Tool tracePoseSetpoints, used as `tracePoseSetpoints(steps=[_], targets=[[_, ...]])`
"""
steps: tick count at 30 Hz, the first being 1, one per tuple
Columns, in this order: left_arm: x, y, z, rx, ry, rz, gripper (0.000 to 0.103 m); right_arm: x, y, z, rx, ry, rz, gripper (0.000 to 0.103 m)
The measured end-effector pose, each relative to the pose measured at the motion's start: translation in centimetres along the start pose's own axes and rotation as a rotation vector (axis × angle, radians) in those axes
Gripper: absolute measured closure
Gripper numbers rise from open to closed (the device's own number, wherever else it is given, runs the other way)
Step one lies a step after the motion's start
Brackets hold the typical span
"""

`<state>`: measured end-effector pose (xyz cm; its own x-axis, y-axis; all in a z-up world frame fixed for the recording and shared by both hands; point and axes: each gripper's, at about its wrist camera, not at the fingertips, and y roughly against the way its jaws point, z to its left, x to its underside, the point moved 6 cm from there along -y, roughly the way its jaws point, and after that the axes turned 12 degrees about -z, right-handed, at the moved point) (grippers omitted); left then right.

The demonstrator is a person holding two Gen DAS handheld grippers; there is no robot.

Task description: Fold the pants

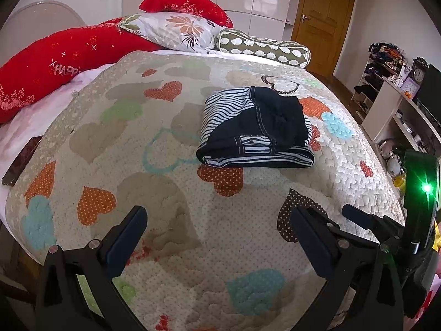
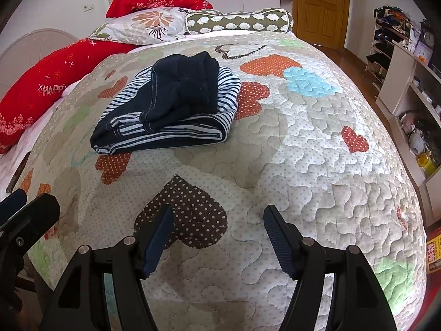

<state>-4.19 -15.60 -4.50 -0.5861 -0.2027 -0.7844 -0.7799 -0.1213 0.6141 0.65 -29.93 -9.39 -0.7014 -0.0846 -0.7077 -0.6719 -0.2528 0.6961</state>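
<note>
- Left gripper (image 1: 217, 226) jaws spread wide, nothing between them, held over the quilt (image 1: 171, 220) near the bed's foot.
- Right gripper (image 2: 217, 220) likewise spread and empty, above a brown dotted heart patch (image 2: 190, 209).
- Pants (image 1: 256, 129) lie folded in one compact bundle, dark denim over striped lining, well ahead of both grippers; ahead and slightly right of the left one, ahead and left of the right one.
- Bare quilt between grippers and bundle, and on all sides of it.
- Pillows along the far edge: two red, one floral (image 1: 176, 30), one olive bolster (image 1: 261, 45).
- Shelving (image 2: 399, 82) stands along the right wall, door (image 2: 319, 5) beyond.
- Count: one pants bundle, two grippers, four pillows.
</note>
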Motion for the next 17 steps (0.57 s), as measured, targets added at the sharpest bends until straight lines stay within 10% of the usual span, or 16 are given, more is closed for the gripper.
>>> tracePoseSetpoints(steps=[17], targets=[[0.2, -1.1, 0.9, -0.011, 0.013, 0.000, 0.000, -0.4, -0.4, 1.8, -0.027, 0.033, 0.000, 0.030]])
